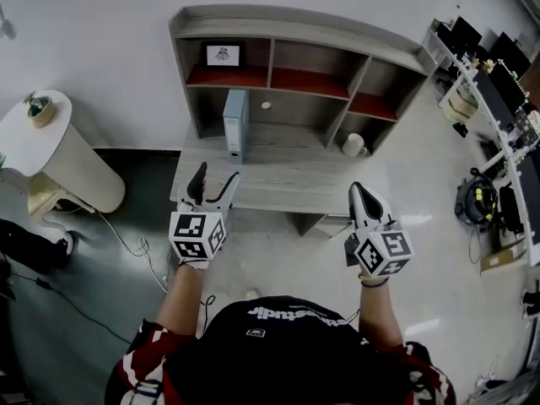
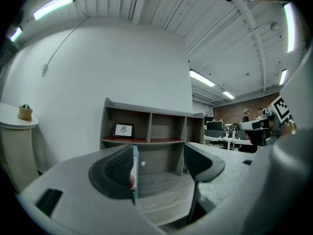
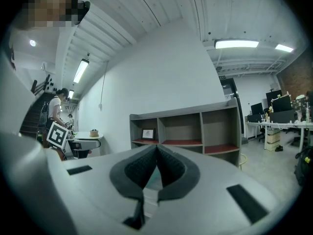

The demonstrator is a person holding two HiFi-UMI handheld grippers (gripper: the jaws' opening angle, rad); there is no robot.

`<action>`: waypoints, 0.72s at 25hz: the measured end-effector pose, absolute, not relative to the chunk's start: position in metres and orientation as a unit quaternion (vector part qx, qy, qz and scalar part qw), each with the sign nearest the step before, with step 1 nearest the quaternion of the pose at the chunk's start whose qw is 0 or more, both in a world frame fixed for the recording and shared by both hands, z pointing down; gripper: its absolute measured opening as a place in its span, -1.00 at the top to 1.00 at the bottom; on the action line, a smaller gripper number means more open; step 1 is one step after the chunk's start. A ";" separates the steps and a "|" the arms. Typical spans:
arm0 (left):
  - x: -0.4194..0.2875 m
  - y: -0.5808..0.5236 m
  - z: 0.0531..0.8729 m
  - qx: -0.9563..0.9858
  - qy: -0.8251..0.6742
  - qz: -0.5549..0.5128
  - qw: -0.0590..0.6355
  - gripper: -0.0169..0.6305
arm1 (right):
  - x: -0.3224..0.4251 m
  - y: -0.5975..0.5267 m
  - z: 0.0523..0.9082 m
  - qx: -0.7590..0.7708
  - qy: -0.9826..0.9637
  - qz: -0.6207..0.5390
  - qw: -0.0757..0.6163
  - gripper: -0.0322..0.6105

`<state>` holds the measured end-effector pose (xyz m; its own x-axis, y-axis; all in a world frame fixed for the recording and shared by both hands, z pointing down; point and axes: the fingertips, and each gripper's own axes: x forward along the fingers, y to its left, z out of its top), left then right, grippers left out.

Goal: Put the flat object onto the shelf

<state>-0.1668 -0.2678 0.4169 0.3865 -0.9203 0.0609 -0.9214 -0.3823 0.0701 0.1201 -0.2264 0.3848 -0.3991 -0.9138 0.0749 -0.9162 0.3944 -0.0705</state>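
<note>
The flat object is a pale blue folder (image 1: pixel 236 123) standing upright on the desk top (image 1: pixel 287 171), under the wooden shelf unit (image 1: pixel 295 32). My left gripper (image 1: pixel 218 174) is open, a short way in front of the folder. In the left gripper view the folder's thin edge (image 2: pixel 135 173) shows just inside the left jaw, with the gripper (image 2: pixel 159 160) clear of it. My right gripper (image 1: pixel 359 188) hovers over the desk's right front, shut with nothing held. Its jaws (image 3: pixel 156 148) meet at the tips and face the shelf (image 3: pixel 195 131).
A framed picture (image 1: pixel 223 55) stands in the upper left compartment, and a white mug (image 1: pixel 353 144) in the lower right one. A round white side table (image 1: pixel 42 133) with a small plant stands at the left. Cables lie on the floor; office desks (image 1: pixel 498 99) line the right.
</note>
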 end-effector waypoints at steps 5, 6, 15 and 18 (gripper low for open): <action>-0.142 -0.240 0.399 0.831 -0.555 -0.002 0.041 -0.04 | 0.155 -0.209 0.377 0.547 -0.836 0.049 0.004 0.92; -0.137 -0.235 0.397 0.830 -0.557 -0.002 0.041 -0.03 | 0.161 -0.206 0.377 0.546 -0.836 0.050 0.003 0.92; -0.115 -0.195 0.381 0.810 -0.586 0.007 0.033 0.36 | 0.185 -0.180 0.372 0.529 -0.847 0.052 -0.008 0.91; -0.116 -0.186 0.375 0.800 -0.600 0.006 0.021 0.58 | 0.188 -0.175 0.371 0.525 -0.850 0.052 -0.011 0.92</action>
<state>-0.1161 -0.1864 0.3747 0.2800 -0.9594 0.0337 -0.9599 -0.2792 0.0264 0.1876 -0.1750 0.3713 -0.4491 -0.8928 0.0357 -0.8905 0.4439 -0.1002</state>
